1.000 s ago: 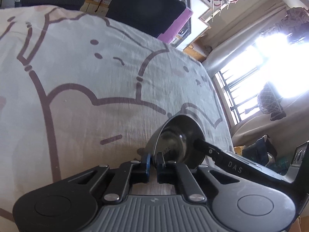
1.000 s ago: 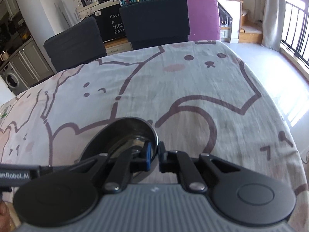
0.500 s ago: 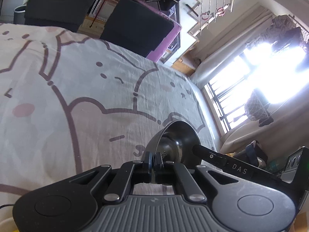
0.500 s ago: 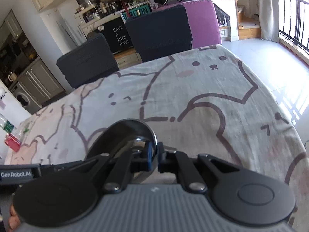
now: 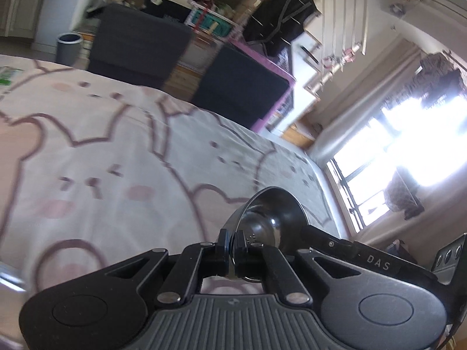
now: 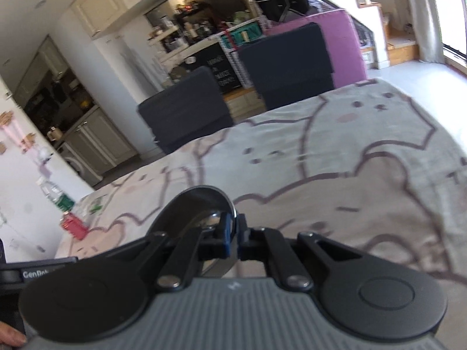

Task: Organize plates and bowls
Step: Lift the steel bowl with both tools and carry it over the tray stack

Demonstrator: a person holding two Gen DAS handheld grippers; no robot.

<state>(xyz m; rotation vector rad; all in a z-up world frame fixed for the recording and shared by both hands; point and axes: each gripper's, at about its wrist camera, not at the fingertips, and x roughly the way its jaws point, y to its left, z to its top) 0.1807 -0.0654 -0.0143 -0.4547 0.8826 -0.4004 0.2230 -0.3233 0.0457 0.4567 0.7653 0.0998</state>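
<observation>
A shiny steel bowl (image 5: 270, 218) is held in the air over the cat-print tablecloth (image 5: 116, 157) by both grippers. My left gripper (image 5: 232, 246) is shut on the bowl's near left rim. My right gripper (image 6: 235, 234) is shut on the bowl's right rim, and the bowl (image 6: 192, 213) fills the space left of its fingers. The other gripper's black body shows at the right of the left wrist view (image 5: 364, 258) and at the lower left of the right wrist view (image 6: 35, 271). The bowl looks empty.
Two dark chairs (image 6: 186, 116) and a purple one (image 6: 344, 43) stand at the table's far edge. A green-labelled bottle (image 6: 59, 197) and a red item (image 6: 73, 226) stand at the table's left end. A window (image 5: 408, 157) is on the right.
Both grippers have lifted the bowl higher and swung left, so more of the table's left end and the kitchen show. Both stay shut on the rim.
</observation>
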